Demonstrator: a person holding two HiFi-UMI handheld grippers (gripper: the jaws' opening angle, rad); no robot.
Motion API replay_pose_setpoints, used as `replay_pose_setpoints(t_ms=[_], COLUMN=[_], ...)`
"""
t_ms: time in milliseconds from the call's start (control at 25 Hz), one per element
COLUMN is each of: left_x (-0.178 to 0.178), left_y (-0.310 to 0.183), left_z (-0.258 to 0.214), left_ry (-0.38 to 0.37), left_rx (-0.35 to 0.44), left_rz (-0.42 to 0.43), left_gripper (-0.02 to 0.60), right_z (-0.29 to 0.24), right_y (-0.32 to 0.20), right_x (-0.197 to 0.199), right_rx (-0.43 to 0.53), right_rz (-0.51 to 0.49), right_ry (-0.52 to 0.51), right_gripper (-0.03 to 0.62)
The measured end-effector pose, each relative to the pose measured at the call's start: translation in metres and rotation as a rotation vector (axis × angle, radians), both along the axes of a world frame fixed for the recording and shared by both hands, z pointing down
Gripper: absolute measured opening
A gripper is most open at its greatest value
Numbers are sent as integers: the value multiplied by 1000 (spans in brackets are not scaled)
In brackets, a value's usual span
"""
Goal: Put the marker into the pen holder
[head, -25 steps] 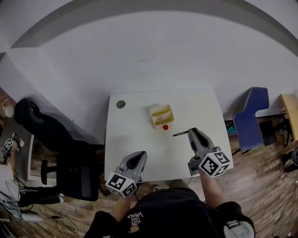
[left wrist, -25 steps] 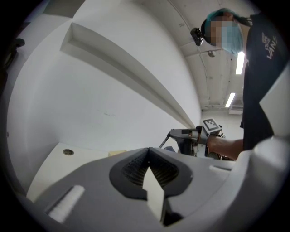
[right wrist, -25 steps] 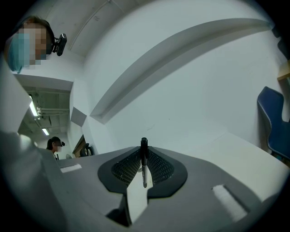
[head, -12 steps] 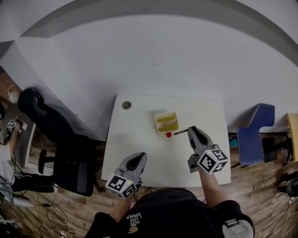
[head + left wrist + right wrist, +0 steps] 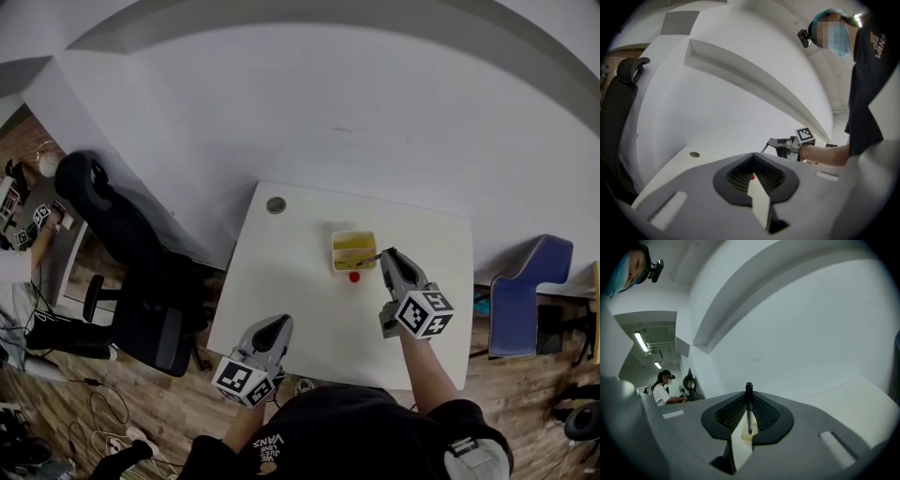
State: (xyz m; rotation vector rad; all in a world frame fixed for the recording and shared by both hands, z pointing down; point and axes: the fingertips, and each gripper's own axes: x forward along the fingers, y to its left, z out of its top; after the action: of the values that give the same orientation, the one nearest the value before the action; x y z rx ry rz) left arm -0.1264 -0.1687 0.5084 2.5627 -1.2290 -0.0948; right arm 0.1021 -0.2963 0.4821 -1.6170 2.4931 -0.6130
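Fingers (image 5: 764, 414) on the right gripper (image 5: 383, 255) are clamped tight on the black marker (image 5: 749, 409). In the right gripper view it stands upright between the pads, sticking out past the tips. From the head view the marker's free end reaches over the yellow pen holder (image 5: 352, 266) on the white table (image 5: 281, 281). I can't tell if it's actually dipped inside or just above it. A small red cap (image 5: 354, 277) lies on the table just beside the holder's near edge. Left gripper (image 5: 280, 322) is way back near the table's front edge, well apart from all that, with its fingers (image 5: 736, 176) pressed together on nothing at all.
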Motion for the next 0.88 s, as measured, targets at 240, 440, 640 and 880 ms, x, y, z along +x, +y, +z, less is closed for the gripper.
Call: replay_pose_setpoints(t_ms=[240,440,640,880], left_x=[-9,-16,-22,-19], left_y=[6,11,14,12], left_z=[1,5,9,11], left_ry=[-18,-24,-24,-28], left_rx=[-17,-30,-44,-50], left_rz=[-48,-81,-96,-83], left_gripper=[52,52,52,52], right_z=[31,53,72,91], right_y=[-19,-27,-30,-30], right_x=[-15,-20,-21,-21], right_rx=[-35,-60,-96,-138], right_rz=[-19,-20,-10,-3], right_ry=[51,102,120,145], right_gripper=[46,46,46,46])
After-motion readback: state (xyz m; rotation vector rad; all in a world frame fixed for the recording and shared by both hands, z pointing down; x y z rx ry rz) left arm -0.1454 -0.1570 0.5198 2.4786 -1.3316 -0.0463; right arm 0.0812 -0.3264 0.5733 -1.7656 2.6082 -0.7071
